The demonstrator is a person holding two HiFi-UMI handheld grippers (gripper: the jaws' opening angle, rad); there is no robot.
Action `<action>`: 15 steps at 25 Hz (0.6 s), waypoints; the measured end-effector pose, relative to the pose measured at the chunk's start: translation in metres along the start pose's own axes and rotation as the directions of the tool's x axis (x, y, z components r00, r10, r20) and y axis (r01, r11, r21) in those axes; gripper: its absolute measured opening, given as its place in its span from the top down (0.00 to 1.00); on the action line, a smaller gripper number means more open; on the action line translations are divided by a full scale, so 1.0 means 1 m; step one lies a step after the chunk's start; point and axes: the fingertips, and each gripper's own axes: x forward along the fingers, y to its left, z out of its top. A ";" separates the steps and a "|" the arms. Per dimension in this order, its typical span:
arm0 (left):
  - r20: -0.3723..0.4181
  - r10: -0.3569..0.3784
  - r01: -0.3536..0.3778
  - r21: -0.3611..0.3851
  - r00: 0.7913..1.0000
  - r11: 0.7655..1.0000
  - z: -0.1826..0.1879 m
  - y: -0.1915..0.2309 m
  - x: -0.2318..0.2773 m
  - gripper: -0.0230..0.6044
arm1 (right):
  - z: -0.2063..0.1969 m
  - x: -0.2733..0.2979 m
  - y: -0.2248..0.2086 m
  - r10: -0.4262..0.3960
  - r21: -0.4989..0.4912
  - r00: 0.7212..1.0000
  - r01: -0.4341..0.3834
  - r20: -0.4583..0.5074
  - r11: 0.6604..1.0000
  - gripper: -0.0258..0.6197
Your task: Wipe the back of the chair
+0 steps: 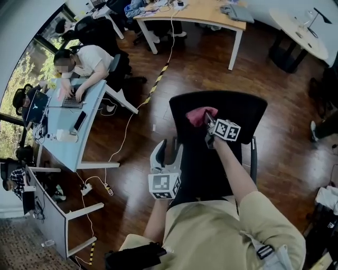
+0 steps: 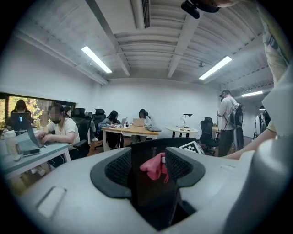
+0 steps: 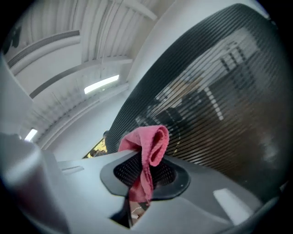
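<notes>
A black office chair with a mesh back [image 1: 222, 111] stands in front of me on the wood floor. My right gripper [image 1: 207, 120] is shut on a pink cloth [image 1: 196, 116] and presses it to the upper left of the back. In the right gripper view the cloth [image 3: 149, 146] bunches out of the jaws against the dark mesh [image 3: 206, 100]. My left gripper [image 1: 168, 151] is at the chair's left side. A dark slab, seemingly the armrest [image 2: 149, 187], fills the space between its jaws. Beyond it the pink cloth [image 2: 154, 167] shows.
A pale blue desk [image 1: 90, 113] with a seated person typing stands at the left. A wooden desk [image 1: 195, 13] is at the back. A cable and striped tape [image 1: 156, 84] cross the floor. A power strip [image 1: 87, 185] lies near the left. A person [image 2: 227, 119] stands far off.
</notes>
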 end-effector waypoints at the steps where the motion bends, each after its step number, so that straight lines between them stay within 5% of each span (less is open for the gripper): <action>1: 0.001 -0.013 0.013 -0.002 1.000 1.000 0.000 -0.003 0.004 0.61 | 0.014 -0.022 -0.024 -0.037 0.042 0.998 0.035 0.048 0.999 0.89; 5: 0.012 -0.058 0.059 -0.012 0.998 0.998 0.003 -0.018 0.018 0.61 | 0.075 -0.129 -0.126 -0.248 0.150 0.943 0.218 0.221 0.964 0.90; 8: 0.012 -0.083 0.083 -0.011 0.996 0.996 0.007 -0.028 0.025 0.61 | 0.106 -0.188 -0.177 -0.341 0.129 0.903 0.318 0.261 0.939 0.89; 12: 0.002 -0.094 0.094 -0.012 0.996 0.996 0.006 -0.034 0.028 0.61 | 0.104 -0.187 -0.171 -0.320 0.034 0.921 0.321 0.222 0.947 0.90; 15: -0.002 -0.082 0.082 -0.016 0.997 0.996 0.006 -0.033 0.025 0.61 | 0.054 -0.139 -0.121 -0.201 -0.064 0.978 0.205 0.056 0.977 0.89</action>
